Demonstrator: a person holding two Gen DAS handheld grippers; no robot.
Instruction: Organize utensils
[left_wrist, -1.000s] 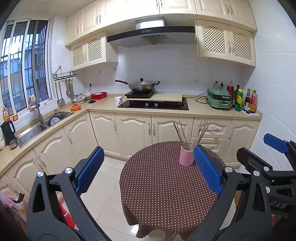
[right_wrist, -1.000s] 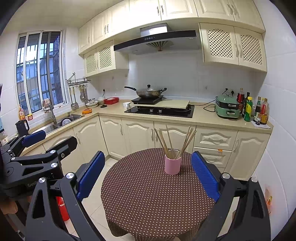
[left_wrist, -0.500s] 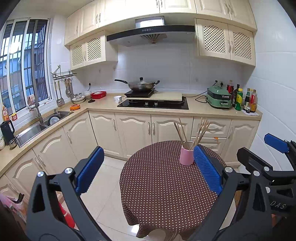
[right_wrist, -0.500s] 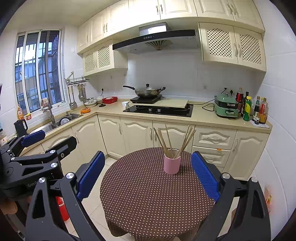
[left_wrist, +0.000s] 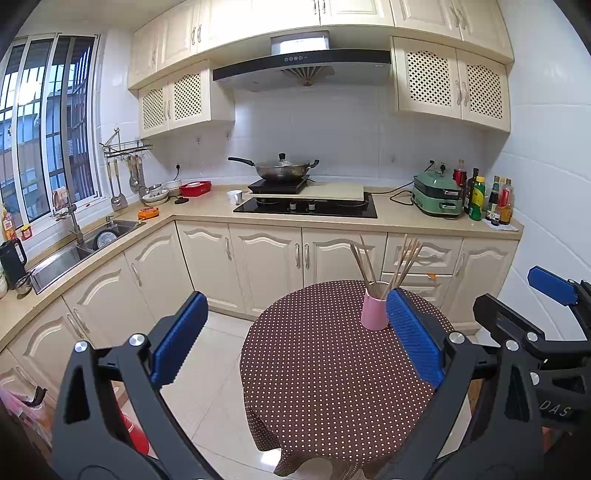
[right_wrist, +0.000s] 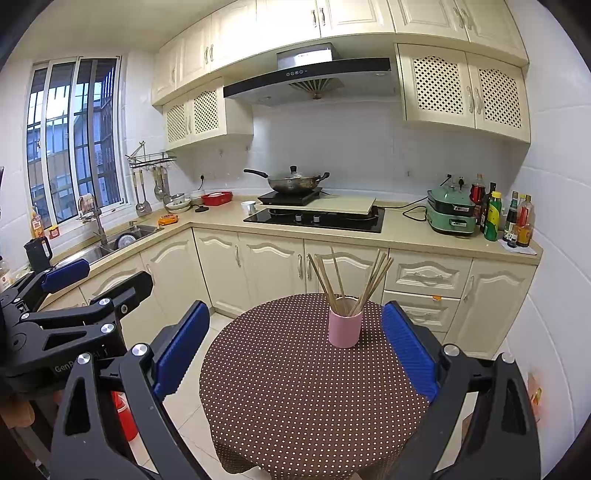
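A pink cup (left_wrist: 375, 313) (right_wrist: 345, 329) stands upright on the far part of a round table with a brown dotted cloth (left_wrist: 325, 373) (right_wrist: 295, 391). Several wooden chopsticks (left_wrist: 400, 264) (right_wrist: 373, 280) stick out of it, fanned apart. My left gripper (left_wrist: 295, 339) hangs open in front of the table, with nothing between its blue pads. My right gripper (right_wrist: 295, 341) is open too, empty, and held back from the cup. Each gripper shows at the edge of the other's view.
Cream cabinets and a counter (left_wrist: 399, 218) run along the back and left walls, with a wok on the hob (left_wrist: 282, 170), a green cooker (left_wrist: 437, 195), bottles (left_wrist: 491, 199) and a sink (left_wrist: 77, 247). White tiled floor (left_wrist: 214, 373) lies left of the table. A red object (right_wrist: 123, 413) stands low on the left.
Both views have shifted only slightly; the cup and table sit almost where they were. Both grippers stay open and empty.
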